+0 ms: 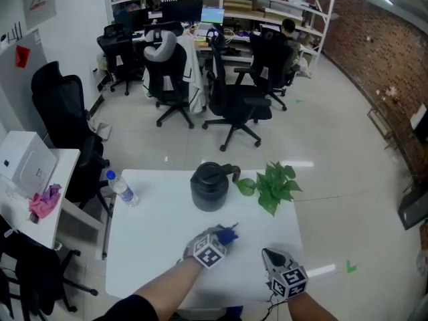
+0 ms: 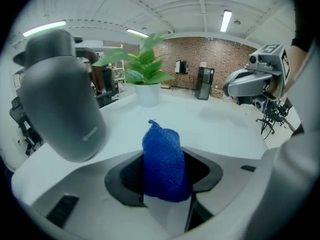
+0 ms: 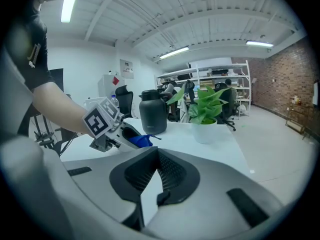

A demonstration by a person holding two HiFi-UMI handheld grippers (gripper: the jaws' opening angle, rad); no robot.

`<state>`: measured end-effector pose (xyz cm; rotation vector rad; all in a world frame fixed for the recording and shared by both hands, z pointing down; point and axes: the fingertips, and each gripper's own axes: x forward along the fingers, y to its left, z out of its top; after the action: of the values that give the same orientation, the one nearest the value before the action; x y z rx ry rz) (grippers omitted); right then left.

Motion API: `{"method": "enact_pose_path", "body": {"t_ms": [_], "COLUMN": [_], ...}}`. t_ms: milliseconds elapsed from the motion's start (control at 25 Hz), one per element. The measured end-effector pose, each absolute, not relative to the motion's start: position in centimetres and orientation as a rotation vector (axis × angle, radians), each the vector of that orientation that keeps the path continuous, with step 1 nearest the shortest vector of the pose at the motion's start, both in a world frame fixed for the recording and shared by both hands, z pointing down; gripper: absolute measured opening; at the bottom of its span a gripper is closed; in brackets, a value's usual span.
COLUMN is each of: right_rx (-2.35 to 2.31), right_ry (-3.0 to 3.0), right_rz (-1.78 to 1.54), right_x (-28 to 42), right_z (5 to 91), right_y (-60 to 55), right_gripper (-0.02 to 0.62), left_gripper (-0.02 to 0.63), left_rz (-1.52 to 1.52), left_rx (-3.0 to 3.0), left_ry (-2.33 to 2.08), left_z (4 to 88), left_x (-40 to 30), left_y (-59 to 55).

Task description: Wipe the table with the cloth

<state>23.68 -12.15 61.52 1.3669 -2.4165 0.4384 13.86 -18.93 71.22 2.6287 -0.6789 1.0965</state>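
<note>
A blue cloth (image 1: 230, 233) is bunched between the jaws of my left gripper (image 1: 223, 237), which is shut on it just above the white table (image 1: 150, 246). In the left gripper view the cloth (image 2: 163, 165) stands up as a folded wad between the dark pads. My right gripper (image 1: 269, 254) hovers near the table's front right edge. Its jaws (image 3: 157, 156) meet at the tips with nothing between them. From the right gripper view, the left gripper (image 3: 131, 138) and the cloth (image 3: 140, 141) appear to the left.
A dark grey jug (image 1: 210, 186) stands at the back middle of the table, just beyond the cloth. A potted green plant (image 1: 273, 182) sits to its right and a water bottle (image 1: 123, 190) at the left edge. Office chairs (image 1: 234, 99) stand behind.
</note>
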Motion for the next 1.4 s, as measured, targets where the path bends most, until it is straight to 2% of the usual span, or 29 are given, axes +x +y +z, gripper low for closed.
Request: {"method": "enact_pose_path", "body": {"t_ms": [160, 320, 440, 760, 920, 1040, 1240, 1400], "right_rx": [1.321, 1.308, 1.322, 1.417, 1.436, 1.428, 1.385, 1.340], "right_ry": [-2.458, -2.470, -2.458, -2.396, -2.384, -2.396, -2.439, -2.462], "right_rz": [0.437, 0.450, 0.453, 0.467, 0.463, 0.467, 0.480, 0.464], "right_x": [20.7, 19.7, 20.8, 25.7, 26.8, 26.2, 23.1, 21.4], "right_z": [61.7, 62.0, 62.3, 62.1, 61.7, 61.8, 62.1, 62.0], "right_y": [-12.5, -12.5, -12.3, -11.3, -11.1, -11.1, -11.5, -11.9], "right_gripper": [0.008, 0.008, 0.008, 0.008, 0.008, 0.008, 0.008, 0.008], "left_gripper": [0.195, 0.194, 0.194, 0.193, 0.193, 0.192, 0.192, 0.192], "left_rz": [1.160, 1.197, 1.173, 1.149, 1.139, 1.119, 1.148, 1.169], "left_rx": [2.576, 2.538, 2.561, 2.670, 2.672, 2.658, 2.559, 2.535], "left_ry": [-0.743, -0.746, -0.726, -0.582, -0.548, -0.598, -0.731, -0.731], "left_z": [71.6, 73.2, 73.4, 73.3, 72.9, 72.2, 72.2, 73.1], "left_x": [6.9, 4.7, 7.0, 18.6, 19.9, 17.2, 8.9, 8.2], "left_y": [-19.0, -18.8, -19.2, -19.2, -18.8, -18.5, -18.6, -18.5]}}
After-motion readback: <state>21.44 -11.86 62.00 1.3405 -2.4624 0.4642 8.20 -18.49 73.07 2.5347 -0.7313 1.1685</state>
